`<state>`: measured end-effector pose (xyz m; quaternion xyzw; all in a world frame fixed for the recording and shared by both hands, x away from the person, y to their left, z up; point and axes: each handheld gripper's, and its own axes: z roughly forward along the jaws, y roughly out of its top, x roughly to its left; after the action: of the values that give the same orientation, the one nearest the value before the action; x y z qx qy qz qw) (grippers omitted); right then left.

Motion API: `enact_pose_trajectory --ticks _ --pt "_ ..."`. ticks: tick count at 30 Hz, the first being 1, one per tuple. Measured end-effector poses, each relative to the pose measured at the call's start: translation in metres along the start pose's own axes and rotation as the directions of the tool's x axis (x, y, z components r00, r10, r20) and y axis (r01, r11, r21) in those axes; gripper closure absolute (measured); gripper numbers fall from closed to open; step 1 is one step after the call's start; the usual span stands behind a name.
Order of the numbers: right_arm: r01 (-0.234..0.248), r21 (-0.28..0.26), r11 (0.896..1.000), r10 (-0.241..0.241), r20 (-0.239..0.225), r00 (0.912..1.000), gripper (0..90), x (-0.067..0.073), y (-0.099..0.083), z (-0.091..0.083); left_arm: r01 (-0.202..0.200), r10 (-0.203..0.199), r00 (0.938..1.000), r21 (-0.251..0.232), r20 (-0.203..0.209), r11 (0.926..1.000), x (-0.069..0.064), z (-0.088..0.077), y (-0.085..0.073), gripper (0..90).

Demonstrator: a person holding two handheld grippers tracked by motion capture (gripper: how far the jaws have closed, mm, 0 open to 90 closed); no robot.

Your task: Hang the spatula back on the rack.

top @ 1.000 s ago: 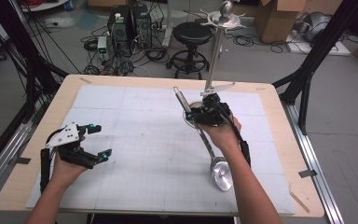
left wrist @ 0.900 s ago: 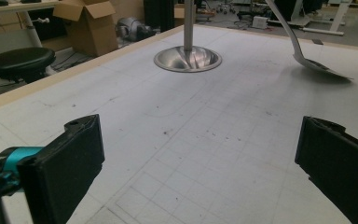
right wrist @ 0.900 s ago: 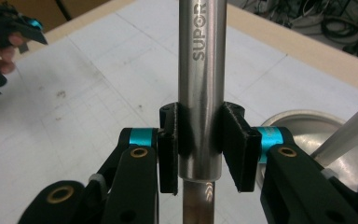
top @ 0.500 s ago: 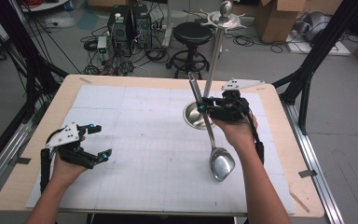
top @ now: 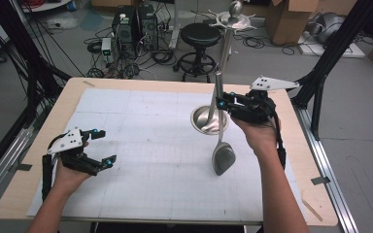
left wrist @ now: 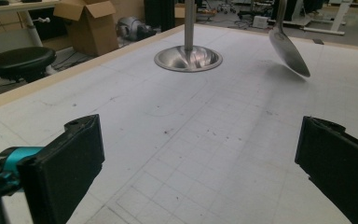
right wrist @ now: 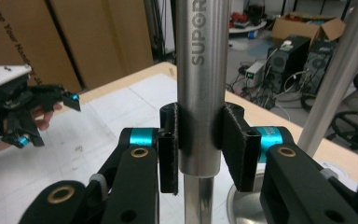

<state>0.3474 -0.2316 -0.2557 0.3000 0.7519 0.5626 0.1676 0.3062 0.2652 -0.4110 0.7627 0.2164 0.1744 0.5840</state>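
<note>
Pinching a big metal ladle [top: 219, 127] by its handle, the right tongs [top: 222, 104] are holding it upright off the tabletop [top: 141, 131], just beside the utensil stand [top: 209, 119] at far right. Judging by this, hanging it on the stand's top hooks is what remains. The left tongs [top: 104, 147] are resting spread and empty, near left. The handle's top end is hard to make out against the stand's pole.
</note>
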Motion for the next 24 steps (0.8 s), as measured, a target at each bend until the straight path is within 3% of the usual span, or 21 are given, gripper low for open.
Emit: enact_pose_trajectory --ticks 11,24 --pt "0.002 -0.04 0.999 -0.001 0.017 0.9998 69.5 -0.009 0.023 -0.019 0.0 0.0 1.0 -0.003 -0.001 1.0 0.0 -0.001 0.0 1.7" --pt "-0.017 -0.05 0.999 0.02 0.063 0.9978 69.5 -0.035 0.039 -0.044 0.002 -0.002 1.0 -0.003 0.001 1.0 0.0 0.0 0.0 1.7"
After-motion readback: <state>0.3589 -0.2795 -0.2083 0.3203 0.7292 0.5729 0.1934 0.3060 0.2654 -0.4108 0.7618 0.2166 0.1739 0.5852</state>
